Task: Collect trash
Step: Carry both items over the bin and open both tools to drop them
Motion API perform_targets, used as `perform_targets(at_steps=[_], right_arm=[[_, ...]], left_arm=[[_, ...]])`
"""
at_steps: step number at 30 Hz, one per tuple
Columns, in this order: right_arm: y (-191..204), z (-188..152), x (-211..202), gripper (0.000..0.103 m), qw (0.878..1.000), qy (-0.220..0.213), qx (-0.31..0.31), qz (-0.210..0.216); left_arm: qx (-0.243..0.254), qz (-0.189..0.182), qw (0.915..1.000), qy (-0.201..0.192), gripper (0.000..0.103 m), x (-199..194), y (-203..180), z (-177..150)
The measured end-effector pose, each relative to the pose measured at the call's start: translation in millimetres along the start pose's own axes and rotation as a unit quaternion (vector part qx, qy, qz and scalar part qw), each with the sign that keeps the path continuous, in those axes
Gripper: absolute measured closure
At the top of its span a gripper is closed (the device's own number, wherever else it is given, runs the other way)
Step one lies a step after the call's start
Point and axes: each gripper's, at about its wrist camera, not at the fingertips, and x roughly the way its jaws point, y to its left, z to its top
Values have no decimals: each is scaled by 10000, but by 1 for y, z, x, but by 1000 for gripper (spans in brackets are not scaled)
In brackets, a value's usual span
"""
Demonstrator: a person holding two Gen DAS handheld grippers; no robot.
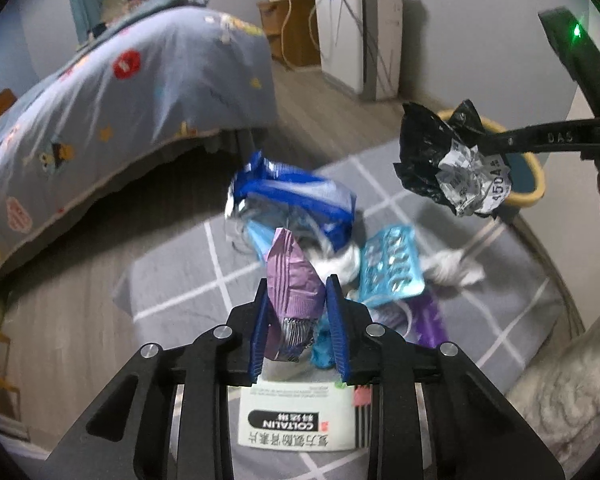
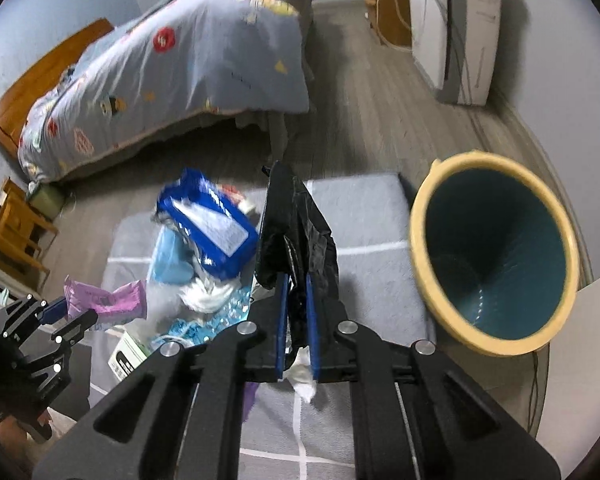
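Blue pads of your left gripper (image 1: 296,292) were clamped on a lilac packet (image 1: 294,280), held clear of the litter heap on the grey checked mat (image 1: 172,280). Under it lay a white Coltalin box (image 1: 296,416), a blue blister sheet (image 1: 392,264), a white tissue wad (image 1: 452,270) and a blue-and-white pouch (image 1: 296,196). Your right gripper (image 2: 296,292) was clenched on a black bag (image 2: 296,220) crumpled together with a printed slip (image 1: 476,184), lifted above the mat. Just to its right the bin (image 2: 496,256), yellow-rimmed and teal inside, lay tipped with its mouth toward you. Behind stood the bed (image 2: 188,68)
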Motion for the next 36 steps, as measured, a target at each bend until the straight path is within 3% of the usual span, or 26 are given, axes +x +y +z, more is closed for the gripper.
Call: perform_targets(at_steps=[5,9,17,29,36], right_arm=[[-9,13,-33,95,9993,-370,28,12],[-25,28,-56,95,9981,-609,30,-60],[-94,51,-75,95,9949,-829,566,-68],[-188,52,-34,95,9900,-346,1220,-617],[-219,42,-17,95,9820,-83,1748,-714]], left_arm=[[-193,-230,9987,-412,74,-22,-1,16],[-63,-302,9982,-514,74,-26,-14,32],[237,-661,9956,-617,74,-11,-61,82],[476,-1535,9861,-416,74,47,-157,156],[726,-1685,9828,-209,74,89,-207,176]])
